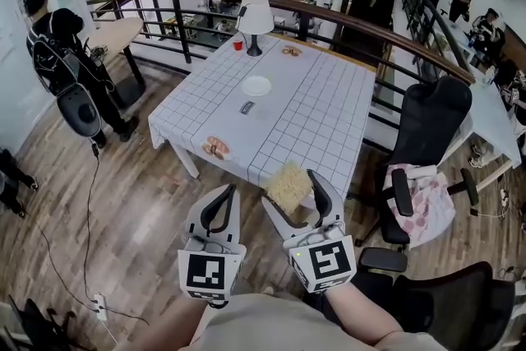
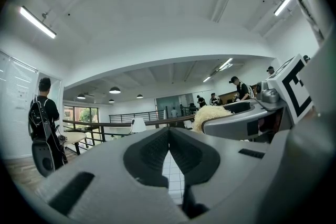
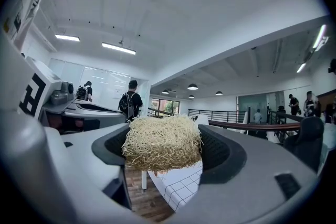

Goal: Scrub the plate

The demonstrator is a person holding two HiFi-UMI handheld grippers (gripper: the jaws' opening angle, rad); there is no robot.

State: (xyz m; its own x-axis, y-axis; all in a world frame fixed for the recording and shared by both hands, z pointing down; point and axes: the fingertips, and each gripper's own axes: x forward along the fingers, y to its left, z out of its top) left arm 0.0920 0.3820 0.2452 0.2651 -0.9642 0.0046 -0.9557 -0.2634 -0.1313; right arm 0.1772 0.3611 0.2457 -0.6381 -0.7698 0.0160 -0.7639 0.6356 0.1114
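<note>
The plate, a small white round disc that looks smooth and glazed, lies near the middle of the table, at about 12 o'clock from both grippers and well apart from them. The cloth under it is white with a fine dark grid and hangs over the near edge. At 7 o'clock from the plate sits a small dish with pinkish food, and at 12 o'clock stand a white-shaded lamp and a red cup. The scrubber is a pale, straw-coloured pad of coarse tangled fibres, roughly block-shaped and springy-looking. The right gripper has its jaws closed against the pad's two sides, pinching it between the ribbed dark pads. The left gripper has its jaws pressed together with nothing between them. The step in hand appears to be the approach. To do it well, the pad's broad face should probably come down flat on the plate. The empty left gripper would probably best pin the rim, since a slick plate on cloth is likely to slide under scrubbing. The fibres look loose, so a firm pinch seems wise.
</note>
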